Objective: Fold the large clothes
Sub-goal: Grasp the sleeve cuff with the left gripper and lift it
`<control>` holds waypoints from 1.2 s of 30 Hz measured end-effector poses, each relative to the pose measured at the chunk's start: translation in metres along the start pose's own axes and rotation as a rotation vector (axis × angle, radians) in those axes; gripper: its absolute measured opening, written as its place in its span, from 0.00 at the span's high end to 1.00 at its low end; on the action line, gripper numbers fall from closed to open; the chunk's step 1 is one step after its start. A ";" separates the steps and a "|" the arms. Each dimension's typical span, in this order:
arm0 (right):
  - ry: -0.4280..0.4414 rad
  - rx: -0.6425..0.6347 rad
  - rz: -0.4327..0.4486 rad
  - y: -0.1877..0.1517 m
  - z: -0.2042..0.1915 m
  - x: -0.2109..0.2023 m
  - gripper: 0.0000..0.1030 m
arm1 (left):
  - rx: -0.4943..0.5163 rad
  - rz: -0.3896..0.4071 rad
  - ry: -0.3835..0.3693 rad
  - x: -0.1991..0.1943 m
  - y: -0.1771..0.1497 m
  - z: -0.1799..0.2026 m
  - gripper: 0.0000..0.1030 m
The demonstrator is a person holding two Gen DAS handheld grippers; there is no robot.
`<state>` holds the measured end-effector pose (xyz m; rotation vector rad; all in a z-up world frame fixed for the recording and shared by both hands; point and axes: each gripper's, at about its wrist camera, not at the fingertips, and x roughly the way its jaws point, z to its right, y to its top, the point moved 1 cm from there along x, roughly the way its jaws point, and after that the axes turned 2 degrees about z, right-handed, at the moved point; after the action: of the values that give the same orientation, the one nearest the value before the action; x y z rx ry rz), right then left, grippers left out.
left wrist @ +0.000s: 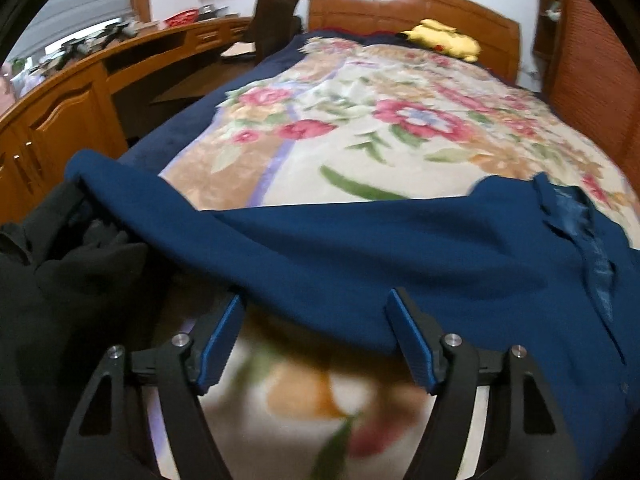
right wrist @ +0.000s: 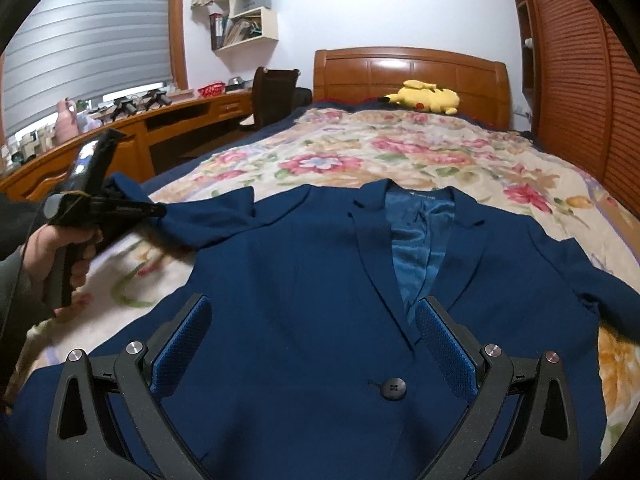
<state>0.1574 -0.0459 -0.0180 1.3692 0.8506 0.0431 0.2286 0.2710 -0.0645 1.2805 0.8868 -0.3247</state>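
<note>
A dark blue suit jacket (right wrist: 304,264) lies front up on the floral blanket (right wrist: 400,152), lapels open over a shiny blue lining, one black button (right wrist: 393,388) near me. My right gripper (right wrist: 315,301) hovers open over the jacket's front, nothing between its pads. The jacket's left sleeve (right wrist: 208,220) stretches out sideways. A hand (right wrist: 48,248) holds my left gripper (right wrist: 156,211) at that sleeve's end. In the left wrist view the sleeve (left wrist: 320,264) crosses just beyond the left gripper (left wrist: 316,298). Its blue pads (left wrist: 222,344) stand apart, with the sleeve's edge at the tips and not pinched.
A yellow plush toy (right wrist: 420,98) lies by the wooden headboard (right wrist: 408,68). A wooden desk (right wrist: 132,136) and a dark chair (right wrist: 272,96) stand left of the bed, louvred wooden doors (right wrist: 580,100) on the right. Dark cloth (left wrist: 60,280) bunches at the left.
</note>
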 end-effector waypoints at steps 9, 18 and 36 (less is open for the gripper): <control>0.004 -0.014 0.004 -0.004 0.004 -0.012 0.00 | -0.062 -0.026 0.021 0.016 0.007 -0.021 0.92; -0.028 0.000 0.006 -0.009 0.032 -0.027 0.00 | 0.065 0.089 -0.034 -0.039 0.018 0.019 1.00; -0.048 0.020 0.012 -0.010 0.049 -0.039 0.00 | 0.365 0.080 -0.248 -0.154 -0.044 0.148 0.85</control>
<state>0.1523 -0.1085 -0.0088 1.3888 0.8049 0.0109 0.1586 0.0827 0.0204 1.5663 0.5787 -0.5878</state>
